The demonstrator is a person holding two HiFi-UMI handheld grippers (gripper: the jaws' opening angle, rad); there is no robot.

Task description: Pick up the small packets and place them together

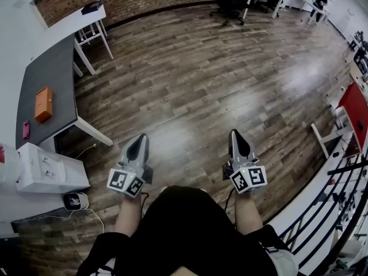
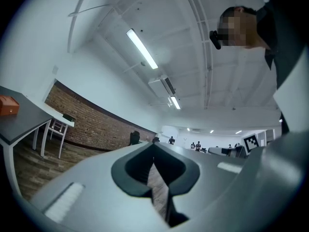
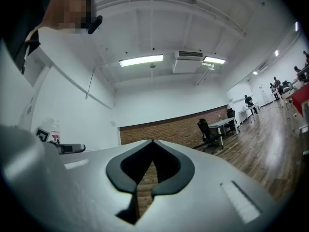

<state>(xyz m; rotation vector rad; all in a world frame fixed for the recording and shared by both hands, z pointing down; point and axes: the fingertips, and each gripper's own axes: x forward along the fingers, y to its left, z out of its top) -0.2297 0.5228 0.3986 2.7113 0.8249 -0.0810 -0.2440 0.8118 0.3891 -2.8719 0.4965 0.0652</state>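
Wooden floor (image 1: pixel 201 96) lies under the left gripper (image 1: pixel 141 138) and right gripper (image 1: pixel 236 134), both with jaws pressed together on nothing. The task looks unstarted. An orange packet (image 1: pixel 43 104) and a pink packet (image 1: pixel 26 130), probably the targets, lie apart on the grey worktop (image 1: pixel 52 73) at the left edge.

You can't tell what the small pink thing (image 1: pixel 26 129) on your grey table (image 1: pixel 49 68) is, the red board (image 1: pixel 352 105) runs off the right edge, and the far people (image 2: pixel 197 145) are mere specks.
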